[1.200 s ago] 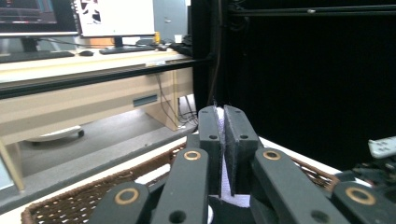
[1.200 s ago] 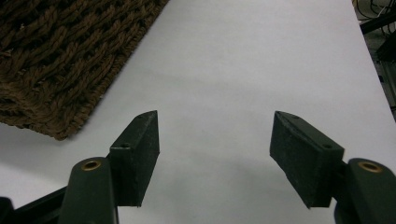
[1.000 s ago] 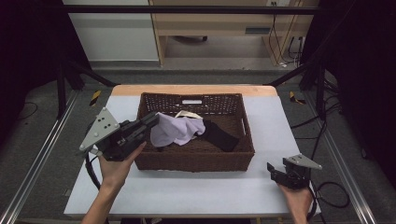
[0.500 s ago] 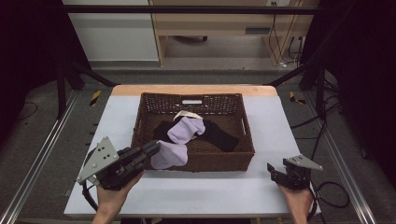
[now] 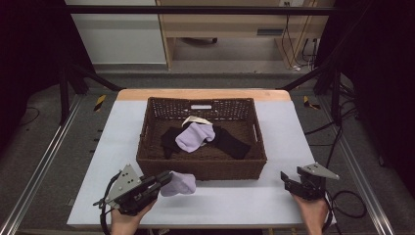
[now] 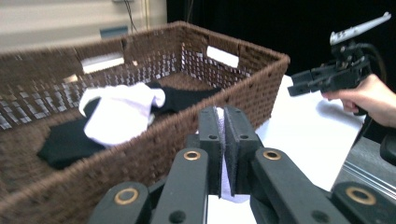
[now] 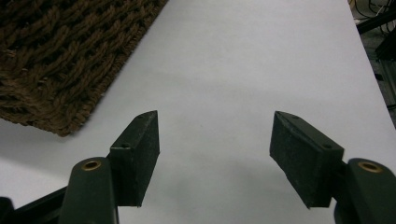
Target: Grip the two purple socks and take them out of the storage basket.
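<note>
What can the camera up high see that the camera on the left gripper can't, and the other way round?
High view alone: the left gripper whole, with a lilac sock hanging past the basket's front wall, and the floor around the table. Left gripper view alone: its jaws closed tight on pale cloth, seen close. Both: the basket, the lilac and black socks inside, and the right gripper.

Wooden desk [image 5: 230, 22] behind the table, cables [image 5: 298, 29] beside it, possibly plugged in.

Both grippers are black: the left gripper [image 5: 164, 178] and right gripper [image 5: 285, 178] each carry a grey 3-cornered plate, brass-ringed rivets, flat rectangular jaws and a trailing black cable.
</note>
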The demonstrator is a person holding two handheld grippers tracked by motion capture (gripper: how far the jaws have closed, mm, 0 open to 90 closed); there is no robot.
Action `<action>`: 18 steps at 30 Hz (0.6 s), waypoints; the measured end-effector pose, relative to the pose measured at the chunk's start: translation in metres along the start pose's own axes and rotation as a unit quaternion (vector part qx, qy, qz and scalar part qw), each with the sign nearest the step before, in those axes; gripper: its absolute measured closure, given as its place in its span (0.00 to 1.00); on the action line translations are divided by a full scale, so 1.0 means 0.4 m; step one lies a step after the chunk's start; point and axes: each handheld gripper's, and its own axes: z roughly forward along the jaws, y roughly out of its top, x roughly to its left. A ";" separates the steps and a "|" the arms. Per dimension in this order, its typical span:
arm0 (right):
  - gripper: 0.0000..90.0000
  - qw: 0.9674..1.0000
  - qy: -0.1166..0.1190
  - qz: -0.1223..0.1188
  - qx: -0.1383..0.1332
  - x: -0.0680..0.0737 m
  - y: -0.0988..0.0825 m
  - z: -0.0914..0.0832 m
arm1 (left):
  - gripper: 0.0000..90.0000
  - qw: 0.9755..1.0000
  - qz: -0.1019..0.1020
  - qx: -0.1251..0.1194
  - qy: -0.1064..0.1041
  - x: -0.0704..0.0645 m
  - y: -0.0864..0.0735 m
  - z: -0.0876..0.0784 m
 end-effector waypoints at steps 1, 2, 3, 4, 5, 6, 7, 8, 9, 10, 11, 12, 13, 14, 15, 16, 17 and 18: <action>0.37 1.000 0.000 0.000 0.001 0.001 0.000 0.001 | 0.95 1.000 -0.002 0.005 -0.001 0.000 -0.007 0.005; 0.37 1.000 0.000 -0.002 0.003 0.002 -0.001 0.004 | 0.95 1.000 -0.006 0.012 -0.004 0.000 -0.016 0.012; 0.37 1.000 0.000 -0.002 0.003 0.002 -0.001 0.004 | 0.95 1.000 -0.007 0.018 -0.005 0.000 -0.022 0.017; 0.37 1.000 0.001 -0.003 0.005 0.002 -0.001 0.004 | 0.95 1.000 -0.011 0.026 -0.006 0.002 -0.032 0.025; 0.37 1.000 0.001 -0.003 0.006 0.003 -0.002 0.004 | 0.95 0.999 -0.015 0.033 -0.009 0.003 -0.040 0.031; 0.37 1.000 0.001 -0.003 0.005 0.004 -0.002 0.004 | 0.95 0.999 -0.015 0.037 -0.010 0.003 -0.046 0.037; 0.37 1.000 0.001 -0.003 0.005 0.004 -0.002 0.004 | 0.95 0.999 -0.014 0.044 -0.009 0.003 -0.053 0.045; 0.37 1.000 0.000 -0.005 0.005 0.002 -0.002 0.007 | 0.95 0.998 -0.015 0.053 -0.010 0.003 -0.062 0.057; 0.37 1.000 0.000 -0.005 0.005 0.002 -0.002 0.007 | 0.95 0.998 -0.014 0.058 -0.011 0.003 -0.068 0.065; 0.37 1.000 0.000 -0.007 0.006 0.002 -0.003 0.008 | 0.95 0.998 -0.013 0.068 -0.008 0.002 -0.077 0.077; 0.37 1.000 0.001 -0.004 0.009 0.004 -0.003 0.008 | 0.95 0.997 -0.014 0.075 -0.008 0.003 -0.086 0.087; 0.37 1.000 0.001 -0.006 0.010 0.006 -0.003 0.008 | 0.95 0.996 -0.010 0.090 -0.004 0.004 -0.102 0.102; 0.37 1.000 0.001 -0.006 0.010 0.006 -0.003 0.008 | 0.94 0.996 -0.010 0.090 -0.004 0.004 -0.102 0.102; 0.37 1.000 0.002 -0.007 0.010 0.006 -0.003 0.008 | 0.94 0.995 -0.009 0.098 -0.001 0.004 -0.111 0.111; 0.37 1.000 0.002 -0.007 0.010 0.006 -0.003 0.008 | 0.94 0.995 -0.010 0.103 0.000 0.005 -0.118 0.118; 0.37 1.000 0.001 -0.007 0.009 0.005 -0.003 0.009 | 0.94 0.994 -0.011 0.109 0.001 0.006 -0.125 0.124; 0.37 1.000 0.000 -0.009 0.009 0.006 -0.004 0.010 | 0.94 0.993 -0.009 0.113 0.003 0.005 -0.130 0.129; 0.37 1.000 0.000 -0.009 0.009 0.006 -0.004 0.010 | 0.94 0.993 -0.008 0.117 0.005 0.005 -0.133 0.132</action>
